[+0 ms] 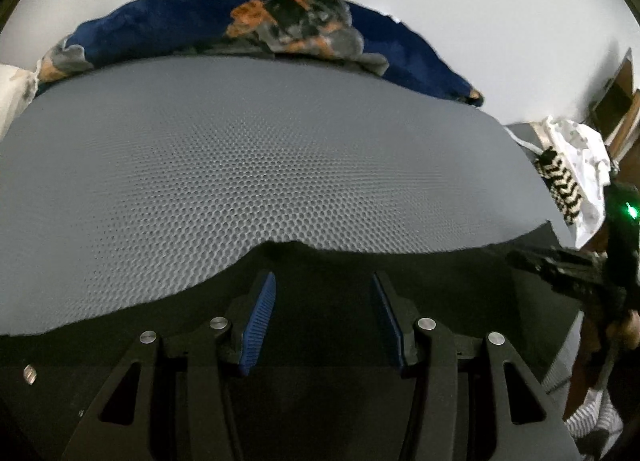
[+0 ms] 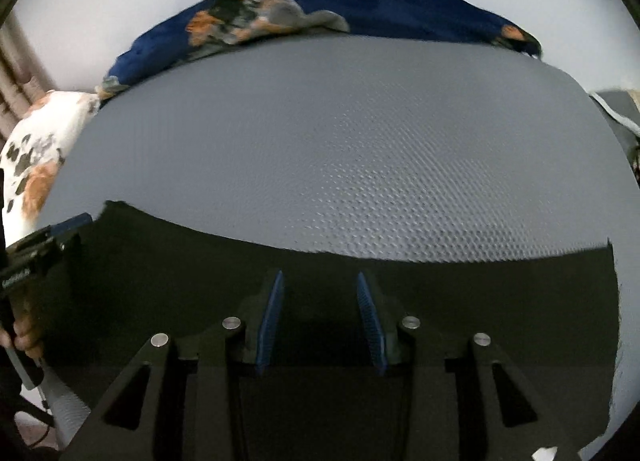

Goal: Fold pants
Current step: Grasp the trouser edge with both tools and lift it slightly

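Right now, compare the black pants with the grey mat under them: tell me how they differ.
The pants are plain black and smooth; the mat is grey with a honeycomb texture. The pants lie on top, along the near side; the mat lies beneath and stretches back to the blue blanket. The pants' edge runs wavy; the mat's looks even. Both lie flat.

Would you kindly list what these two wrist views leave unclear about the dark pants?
- Dark pants: left wrist view, near-black, no seams or folds readable; near part hidden behind the left gripper.
- Same in the right wrist view, behind the right gripper.
- Both views: waistband and legs indistinguishable.
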